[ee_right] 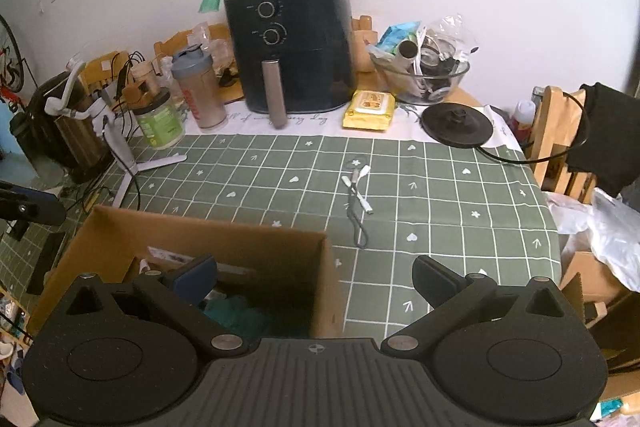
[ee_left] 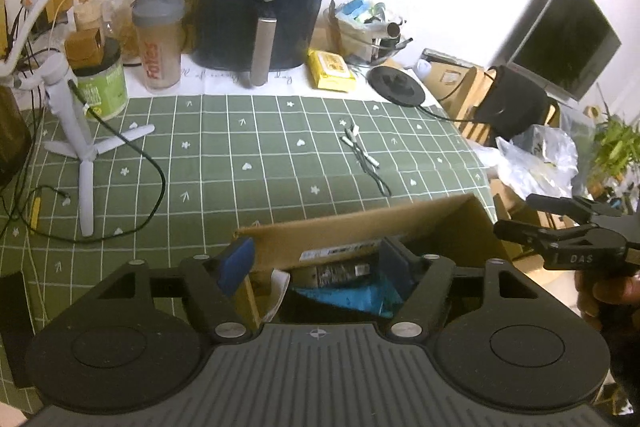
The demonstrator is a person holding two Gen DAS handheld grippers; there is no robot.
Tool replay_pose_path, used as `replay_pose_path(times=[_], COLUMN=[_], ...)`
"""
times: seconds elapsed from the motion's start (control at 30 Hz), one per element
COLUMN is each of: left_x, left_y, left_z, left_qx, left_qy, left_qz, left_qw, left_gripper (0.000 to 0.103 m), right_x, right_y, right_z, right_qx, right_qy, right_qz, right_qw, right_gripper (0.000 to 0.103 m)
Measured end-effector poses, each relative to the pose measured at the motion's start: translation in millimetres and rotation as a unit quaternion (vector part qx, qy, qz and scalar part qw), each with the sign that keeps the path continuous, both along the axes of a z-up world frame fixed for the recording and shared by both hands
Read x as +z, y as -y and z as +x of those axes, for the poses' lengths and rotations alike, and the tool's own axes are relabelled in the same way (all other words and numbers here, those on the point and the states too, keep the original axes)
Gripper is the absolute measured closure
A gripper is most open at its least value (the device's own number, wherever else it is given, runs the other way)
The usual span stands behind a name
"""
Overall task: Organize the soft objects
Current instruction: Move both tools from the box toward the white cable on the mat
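While both claws hover spread and empty, the left claw [ee_left: 316, 267] sits over the cardboard box [ee_right: 208, 231] on the counter [ee_right: 440, 195], where a teal soft item [ee_left: 344, 297] already lies, likely just dropped; the right claw [ee_right: 316, 279] straddles the box's wall

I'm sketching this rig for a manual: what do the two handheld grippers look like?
Both match: a matte black body with a ribbed grey centre plate bearing a small crosshair mark, two round black discs, silver pivot pins, and angled black arms ending in blue-padded jaws. The right gripper, seen from the left gripper, carries white "DAS" lettering.
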State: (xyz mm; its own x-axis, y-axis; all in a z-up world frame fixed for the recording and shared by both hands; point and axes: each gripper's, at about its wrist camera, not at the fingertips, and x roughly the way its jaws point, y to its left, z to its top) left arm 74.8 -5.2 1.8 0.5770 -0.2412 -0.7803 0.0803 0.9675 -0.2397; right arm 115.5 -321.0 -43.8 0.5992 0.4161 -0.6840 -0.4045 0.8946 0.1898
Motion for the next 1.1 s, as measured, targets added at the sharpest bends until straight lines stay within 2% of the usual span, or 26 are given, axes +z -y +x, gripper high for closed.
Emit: replay_pose_path(times=[0.27,0.53,0.8,1.0,1.1], left_x=[0,-1,-1,-4,-4], left_y=[4,2,3,0,-3], left_z=[13,20,25,27,27], left_qx=[0.013,0.036,0.048,0.073,0.084], left_qy=[0.002,0.012,0.019,0.009,0.008], left_qz=[0.016,0.026,0.034,0.040,0.043], left_qw=[0.9998,0.9989,0.9981,0.9965,0.9955], left_gripper=[0.032,0.032,0.032,0.032,0.032], right_x=[-6,-17,-39,-62,-74], right_y=[6,5,5,-10,-17], right_z=[31,76,126,153,165], right_qx=[0.008,0.025,0.044,0.071,0.087], right_qy=[-0.006,-0.007,-0.039,-0.045,-0.053], right_qz=[0.009,-0.005,0.015,0.002,0.008], right_qw=[1.000,1.000,0.998,0.996,0.995], right_gripper=[0.000,0.000,0.000,0.001,0.007])
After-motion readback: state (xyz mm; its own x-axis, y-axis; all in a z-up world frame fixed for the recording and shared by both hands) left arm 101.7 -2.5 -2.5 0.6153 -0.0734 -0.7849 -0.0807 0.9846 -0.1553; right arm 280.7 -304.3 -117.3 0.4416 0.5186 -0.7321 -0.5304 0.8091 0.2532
